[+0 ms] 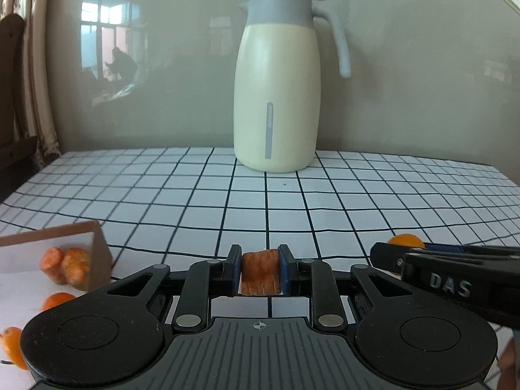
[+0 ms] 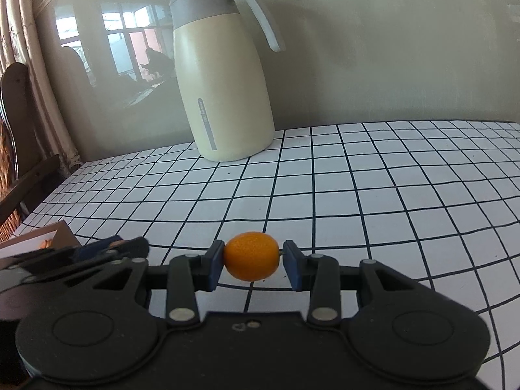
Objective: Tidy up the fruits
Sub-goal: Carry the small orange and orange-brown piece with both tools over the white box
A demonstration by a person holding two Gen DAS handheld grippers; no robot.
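My left gripper (image 1: pixel 260 269) is shut on a short orange carrot piece (image 1: pixel 261 273), held above the checked tablecloth. My right gripper (image 2: pixel 253 261) is shut on a small oval kumquat (image 2: pixel 251 256), its ends pressed between the blue pads. The right gripper also shows at the lower right of the left wrist view, with the kumquat (image 1: pixel 405 239) peeking above it. To the left stands a low cardboard box (image 1: pixel 97 260) with two carrot pieces (image 1: pixel 66 265) beside its corner. Two more kumquats (image 1: pixel 55 301) lie near the lower left edge.
A tall cream thermos jug (image 1: pixel 276 97) with a grey lid and handle stands at the back of the table by the wall. The tablecloth (image 2: pixel 390 195) is white with a black grid. A dark wooden chair (image 2: pixel 19 162) and a curtain stand off the table's left edge.
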